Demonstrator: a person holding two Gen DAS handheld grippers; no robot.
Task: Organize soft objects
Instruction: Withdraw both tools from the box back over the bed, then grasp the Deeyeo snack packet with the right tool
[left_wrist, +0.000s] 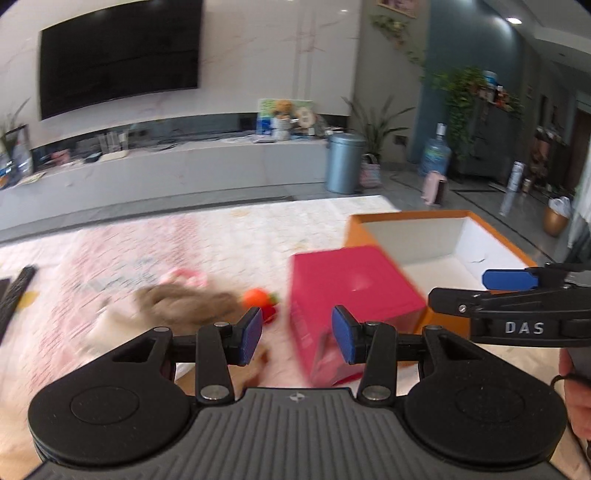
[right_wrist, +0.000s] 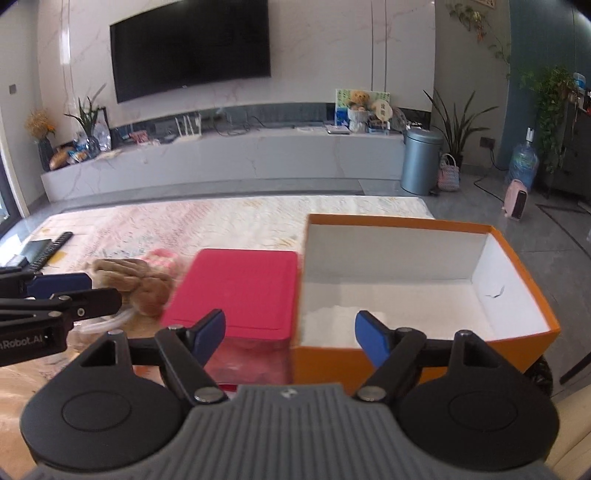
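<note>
A brown plush toy lies on the patterned tablecloth, with a pink soft item behind it and an orange-red soft toy to its right. The plush also shows in the right wrist view. An orange box with a white inside stands open and empty. A pink lidded box stands left of it. My left gripper is open and empty, near the pink box. My right gripper is open and empty, in front of both boxes.
A dark remote lies at the table's far left. Beyond the table are a TV wall, a long low cabinet, a grey bin and a water bottle on the floor.
</note>
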